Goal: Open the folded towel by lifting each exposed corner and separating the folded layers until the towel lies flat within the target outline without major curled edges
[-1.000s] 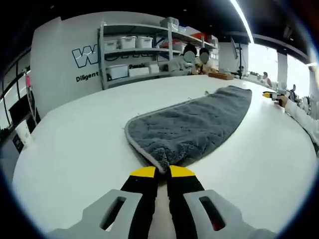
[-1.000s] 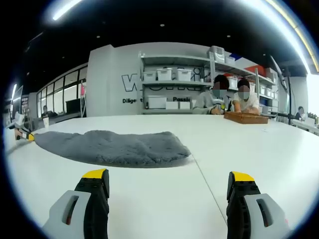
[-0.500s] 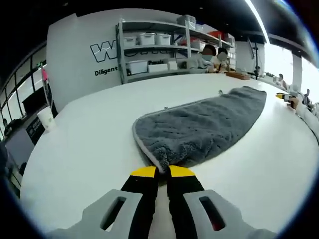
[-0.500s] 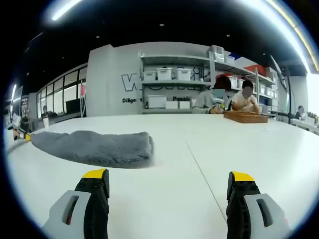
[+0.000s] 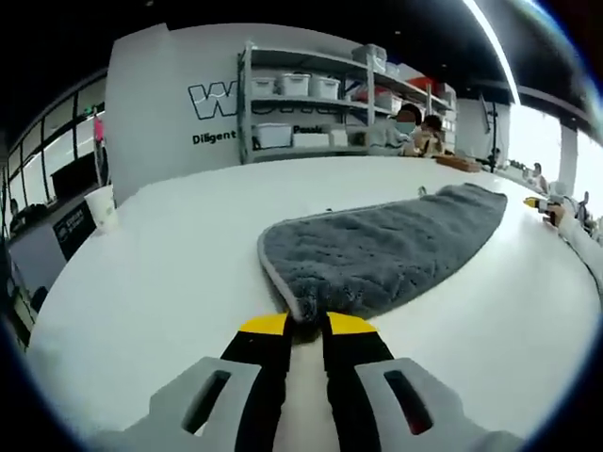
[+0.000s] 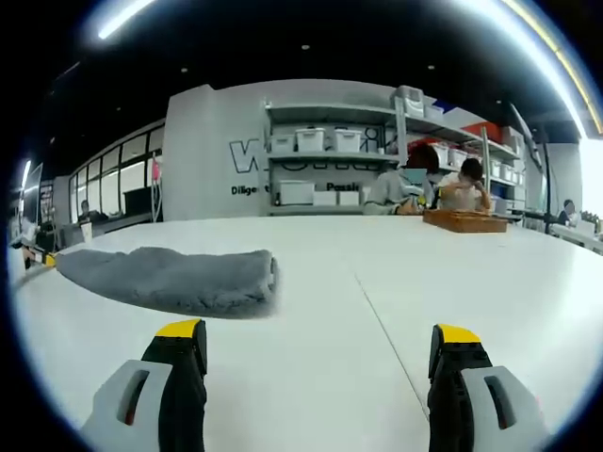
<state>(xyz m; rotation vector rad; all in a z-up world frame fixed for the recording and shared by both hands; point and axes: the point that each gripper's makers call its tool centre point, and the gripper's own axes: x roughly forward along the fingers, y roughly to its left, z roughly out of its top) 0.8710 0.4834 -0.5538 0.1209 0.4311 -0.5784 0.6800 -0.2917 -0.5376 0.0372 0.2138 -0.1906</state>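
A grey towel (image 5: 386,252) is seen lying on a white table (image 5: 160,282), stretched away from the left gripper (image 5: 307,325) toward the far right of the left gripper view. Its pile is thick and shaggy, and a paler stitched hem is seen running round the near rounded edge. The near corner of the towel is pinched between the yellow-tipped jaws of the left gripper, which are drawn close together on the cloth; just above the tips the fabric is bunched into a small ruck, while the rest lies low on the table. In the right gripper view the same towel (image 6: 170,279) is seen side-on as a long, low mound on the left half of the table (image 6: 396,311), with a blunt, doubled-over end facing right (a pale hem line can be made out along that end). The right gripper (image 6: 320,339) is held well apart from the towel, its two jaws spread wide with bare table between them. A thin dark seam (image 6: 377,325) is seen running across the table surface between the jaws. Behind the table, metal shelving (image 6: 330,160) loaded with white bins is set against a grey wall with large lettering, and seated people (image 6: 433,188) are seen at the far side beside a wooden tray (image 6: 466,221).
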